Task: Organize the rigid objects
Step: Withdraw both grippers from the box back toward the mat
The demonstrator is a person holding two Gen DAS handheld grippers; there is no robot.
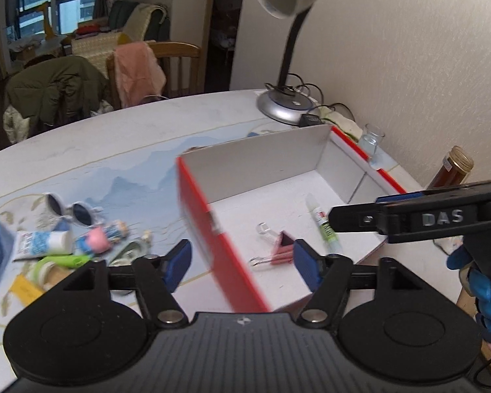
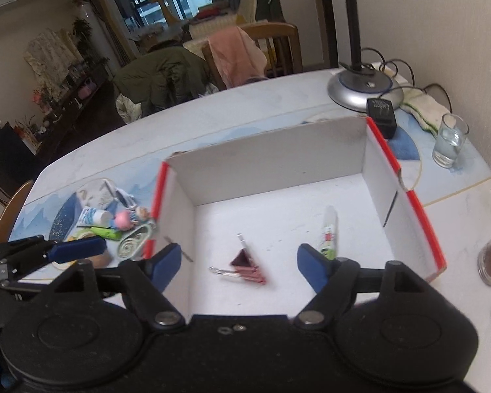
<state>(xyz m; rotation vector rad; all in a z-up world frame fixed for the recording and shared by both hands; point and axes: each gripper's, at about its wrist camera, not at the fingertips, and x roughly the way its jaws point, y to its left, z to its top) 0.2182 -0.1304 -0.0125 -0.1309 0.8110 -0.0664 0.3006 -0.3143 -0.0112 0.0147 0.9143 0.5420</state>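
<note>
Box [image 2: 278, 170] floor mostly bare — binder clip [image 2: 245, 263] and tube [image 2: 329, 229] aside; tall walls (all four) block sideways entry; clutter [image 2: 104, 222] crowds the left surface [image 2: 212, 121].

Soft, even indoor light with daylight at the window [image 1: 32, 3]; motion blur smears the box [image 1: 219, 249], fisheye bending edges.

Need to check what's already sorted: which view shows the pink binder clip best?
Right wrist view: the pink binder clip lies near centre on the box floor, unobstructed. The left wrist view shows it too, but blurrier, close beside a blue pad.
</note>
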